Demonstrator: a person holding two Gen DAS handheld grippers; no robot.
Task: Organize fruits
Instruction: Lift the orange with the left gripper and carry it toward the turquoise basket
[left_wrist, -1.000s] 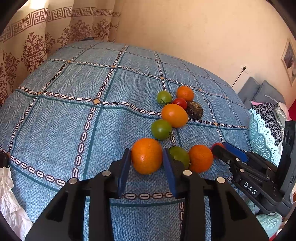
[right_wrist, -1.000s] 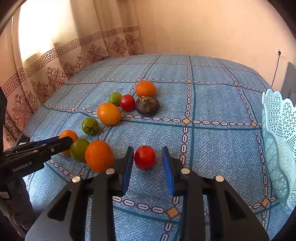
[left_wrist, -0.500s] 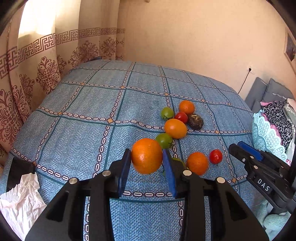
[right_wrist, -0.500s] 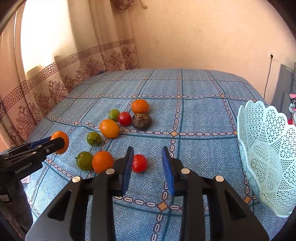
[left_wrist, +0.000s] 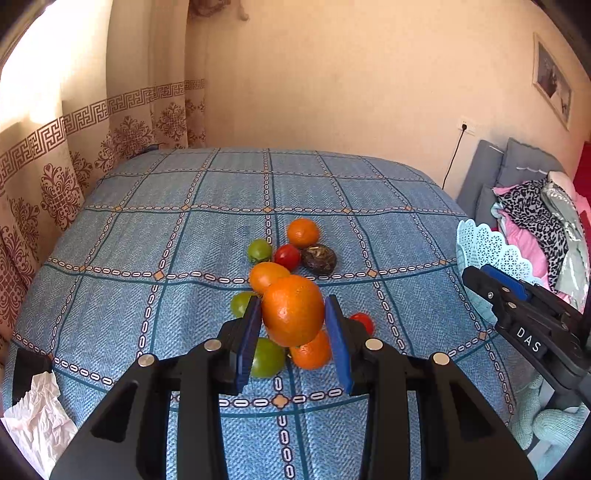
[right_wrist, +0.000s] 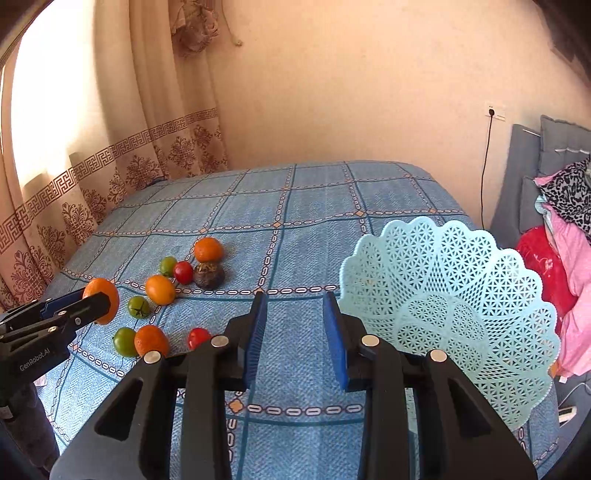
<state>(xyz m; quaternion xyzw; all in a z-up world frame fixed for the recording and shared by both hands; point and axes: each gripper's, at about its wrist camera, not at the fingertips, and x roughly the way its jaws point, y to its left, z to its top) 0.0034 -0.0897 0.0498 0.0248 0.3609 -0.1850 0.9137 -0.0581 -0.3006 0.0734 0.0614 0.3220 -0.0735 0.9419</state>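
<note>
My left gripper (left_wrist: 293, 319) is shut on an orange (left_wrist: 293, 310) and holds it in the air above the bed; it also shows at the left of the right wrist view (right_wrist: 100, 301). Several fruits lie on the blue bedspread (left_wrist: 147, 236): oranges (left_wrist: 303, 232), green tomatoes (left_wrist: 259, 250), red tomatoes (left_wrist: 287, 256) and a dark brown fruit (left_wrist: 319, 259). My right gripper (right_wrist: 294, 332) is open and empty, above the bedspread beside the light blue lattice basket (right_wrist: 454, 306). A red tomato (right_wrist: 198, 338) lies left of it.
Patterned curtains (left_wrist: 74, 162) hang left of the bed. White crumpled paper (left_wrist: 37, 417) lies at the lower left. Grey cushions and piled clothes (right_wrist: 565, 206) sit on the right. A cable (right_wrist: 485, 166) hangs from a wall socket.
My left gripper has lifted the orange off the bed. My right gripper has risen and pulled away from the red tomato, turning right so the basket is in front of it.
</note>
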